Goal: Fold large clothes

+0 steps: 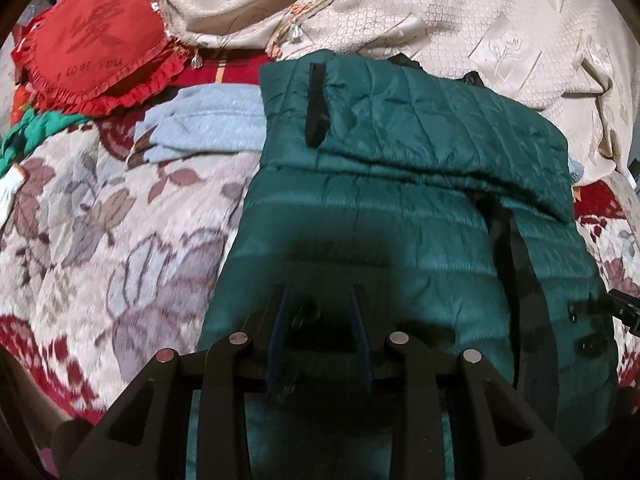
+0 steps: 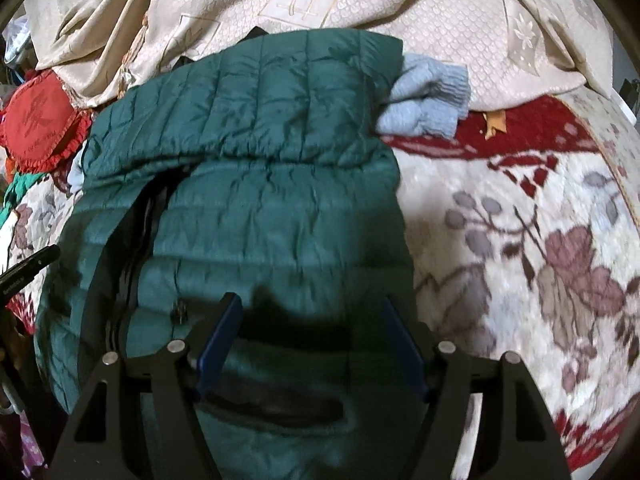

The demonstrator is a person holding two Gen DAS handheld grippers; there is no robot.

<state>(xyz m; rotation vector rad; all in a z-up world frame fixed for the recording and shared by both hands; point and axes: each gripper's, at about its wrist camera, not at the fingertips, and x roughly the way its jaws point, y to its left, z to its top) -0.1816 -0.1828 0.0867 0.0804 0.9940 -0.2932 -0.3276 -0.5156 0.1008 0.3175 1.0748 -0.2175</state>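
Observation:
A dark green quilted puffer jacket lies on the floral bedspread, its far part folded back over its body. It also shows in the right wrist view. My left gripper hovers over the jacket's near left part, jaws partly apart, nothing between them. My right gripper is wide open over the jacket's near right part, above a dark pocket slit. The right gripper's tip shows at the edge of the left wrist view.
A light blue knit garment lies under the jacket's far end; its cuff sticks out on the right. A red frilled cushion sits far left. A beige patterned cover is bunched behind. The floral bedspread spreads to the right.

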